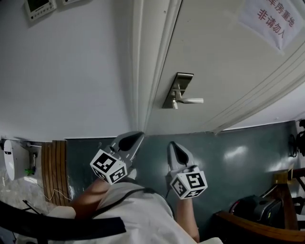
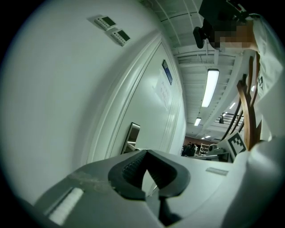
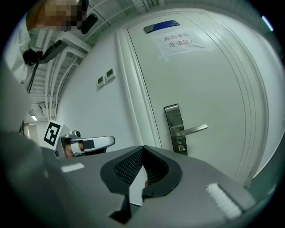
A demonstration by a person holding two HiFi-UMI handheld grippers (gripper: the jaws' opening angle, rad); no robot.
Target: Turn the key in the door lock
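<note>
A white door (image 1: 224, 62) carries a steel lock plate (image 1: 177, 90) with a lever handle (image 1: 190, 100). In the right gripper view the lock plate (image 3: 173, 124) stands ahead, and a small lock cylinder (image 3: 180, 144) sits under the lever (image 3: 195, 129); whether a key is in it is too small to tell. My left gripper (image 1: 134, 138) and right gripper (image 1: 174, 148) hang side by side over the floor, well short of the door. Both are shut with nothing between their jaws. The left gripper (image 2: 146, 152) points along the wall and door frame, the right gripper (image 3: 144, 149) toward the lock.
A paper sign (image 1: 268, 19) with red print is taped high on the door. Two wall control panels (image 1: 40, 7) sit left of the door frame (image 1: 143, 71). A slatted wooden piece (image 1: 54, 169) stands at the left; a dark bag (image 1: 252, 209) and wooden furniture (image 1: 281, 190) at the right.
</note>
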